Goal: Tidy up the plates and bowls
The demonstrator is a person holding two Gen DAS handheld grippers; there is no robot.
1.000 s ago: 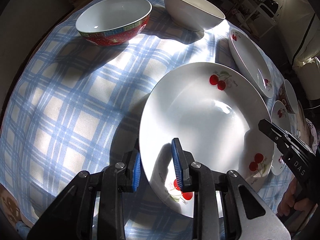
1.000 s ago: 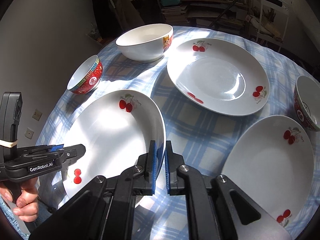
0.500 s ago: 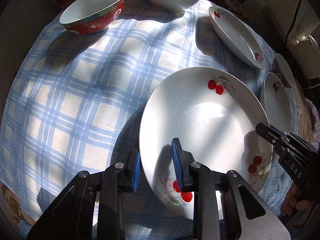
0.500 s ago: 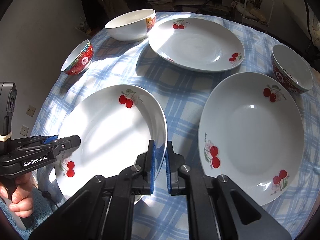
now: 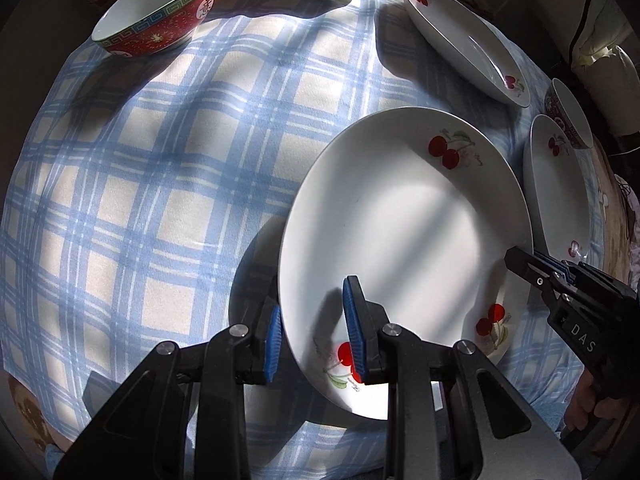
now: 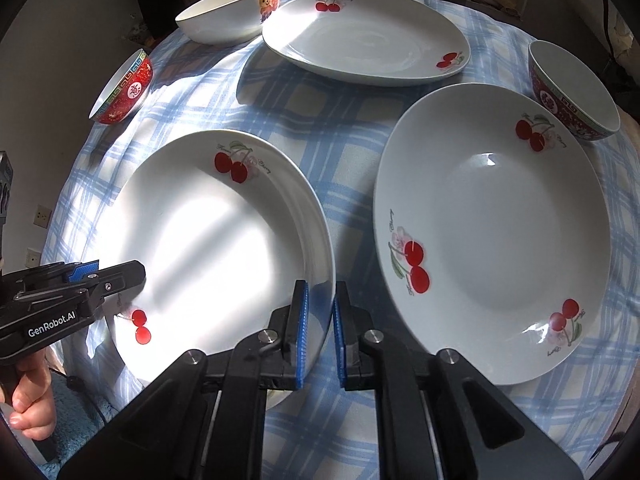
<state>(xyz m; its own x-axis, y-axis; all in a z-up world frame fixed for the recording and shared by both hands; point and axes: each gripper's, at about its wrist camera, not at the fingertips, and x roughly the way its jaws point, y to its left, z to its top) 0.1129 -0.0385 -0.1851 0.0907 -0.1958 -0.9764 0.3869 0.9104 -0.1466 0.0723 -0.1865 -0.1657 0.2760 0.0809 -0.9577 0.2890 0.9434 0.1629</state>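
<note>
A deep white plate with red cherries (image 5: 400, 220) (image 6: 208, 232) hangs between both grippers, just above the blue checked tablecloth (image 5: 140, 180). My left gripper (image 5: 312, 312) is shut on its near rim, one blue pad inside the plate and one outside. My right gripper (image 6: 319, 292) is shut on the opposite rim, which runs between its blue pads. Each gripper shows in the other's view: the right gripper (image 5: 532, 268), the left gripper (image 6: 116, 274). A second cherry plate (image 6: 492, 232) (image 5: 556, 188) lies flat close beside the held one.
A third cherry plate (image 6: 360, 36) (image 5: 464, 40) lies at the back. Next to it stands a white bowl (image 6: 228, 16). One red patterned bowl (image 5: 156, 20) (image 6: 124, 88) sits far left, another red bowl (image 6: 572, 88) far right. A hand (image 6: 28, 400) grips the left handle.
Both grippers have carried the plate across the table and slightly down. The second cherry plate has come fully into the right wrist view. The right pads stand a little wider apart.
</note>
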